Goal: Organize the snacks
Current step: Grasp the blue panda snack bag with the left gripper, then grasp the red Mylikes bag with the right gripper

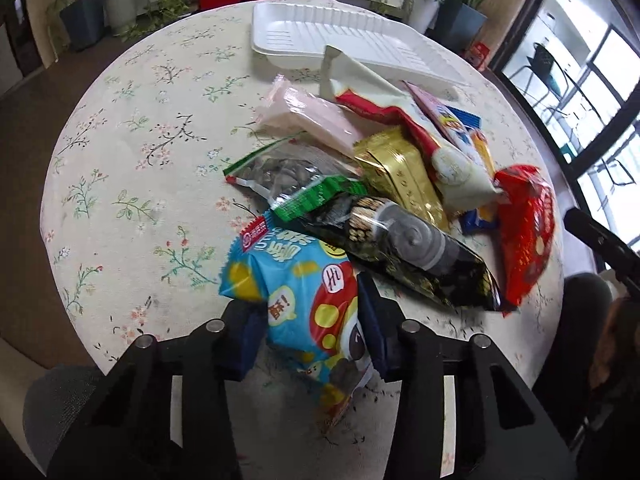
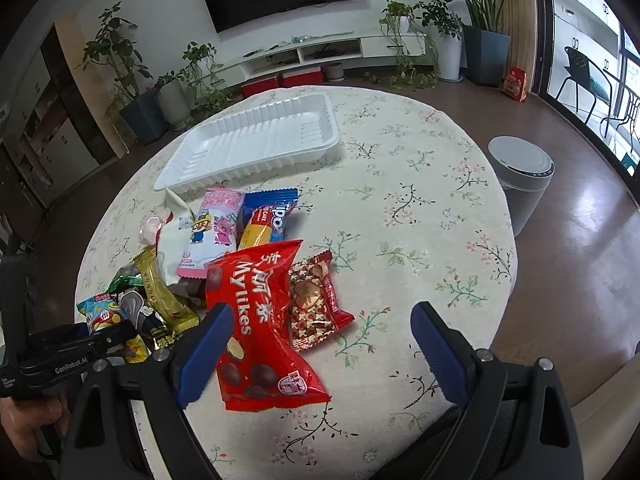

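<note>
The left tool (image 1: 310, 334) has its blue pads pressed against both sides of a light-blue snack packet (image 1: 298, 304), which bulges between them – a grip, jaws partly closed. The packet lies at the near end of the snack pile, its lower end resting on the floral tabletop (image 1: 132, 168).

The right tool (image 2: 322, 334) stands wide open and holds nothing. Its left finger sits just beside the edge of a red Mylikes bag (image 2: 258, 328); its right finger is over bare cloth, well apart from any packet. From this view the bag lies flat on the tabletop, overlapping a small red-and-brown wrapper (image 2: 316, 304) on its right.

Remaining snacks are heaped together near the middle of the tabletop:
- a black patterned bag (image 1: 404, 256) just beyond the blue packet, touching it;
- a clear bag with green trim (image 1: 288, 176) holding dark seeds;
- a gold packet (image 1: 400, 176);
- a pale pink packet (image 1: 312, 116);
- a cream-and-red bag (image 1: 400, 116);
- a pink cartoon packet (image 2: 214, 228) and a blue Tipo packet (image 2: 266, 216), side by side.

A white ribbed tray (image 2: 256, 140) sits beyond the pile – nothing inside it. A person's hand (image 2: 24, 428) shows at the lower left of the right wrist view, under the left tool's body.
</note>
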Tool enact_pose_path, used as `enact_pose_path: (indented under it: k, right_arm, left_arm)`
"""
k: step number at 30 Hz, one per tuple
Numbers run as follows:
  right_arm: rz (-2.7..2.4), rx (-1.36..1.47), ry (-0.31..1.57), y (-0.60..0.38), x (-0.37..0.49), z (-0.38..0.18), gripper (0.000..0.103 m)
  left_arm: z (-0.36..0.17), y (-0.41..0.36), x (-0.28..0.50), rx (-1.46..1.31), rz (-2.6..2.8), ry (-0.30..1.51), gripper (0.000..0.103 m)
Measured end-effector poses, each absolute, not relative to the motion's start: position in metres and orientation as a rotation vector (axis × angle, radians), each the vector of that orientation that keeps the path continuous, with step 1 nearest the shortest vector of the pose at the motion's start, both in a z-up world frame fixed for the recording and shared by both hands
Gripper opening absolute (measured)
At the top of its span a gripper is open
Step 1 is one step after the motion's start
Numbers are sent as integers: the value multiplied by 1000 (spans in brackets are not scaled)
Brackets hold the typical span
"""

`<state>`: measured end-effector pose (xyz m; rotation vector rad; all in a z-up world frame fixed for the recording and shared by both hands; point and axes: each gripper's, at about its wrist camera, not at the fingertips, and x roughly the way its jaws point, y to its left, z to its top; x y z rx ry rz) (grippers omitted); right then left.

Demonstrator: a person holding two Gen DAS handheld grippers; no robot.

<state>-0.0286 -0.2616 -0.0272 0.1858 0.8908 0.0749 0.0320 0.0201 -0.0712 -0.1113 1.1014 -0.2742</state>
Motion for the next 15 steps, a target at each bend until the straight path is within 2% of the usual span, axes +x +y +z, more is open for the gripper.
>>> enact_pose_path:
  k: [5,15]
  right_arm:
    - [67,179,899,-260,-31,-26,93]
    - [63,123,909,-248,-35,-28,93]
  left_arm:
    - [-63,27,17,-122,-348,1089,33]
    - [-62,49,-6,-134,-426,1065,31]
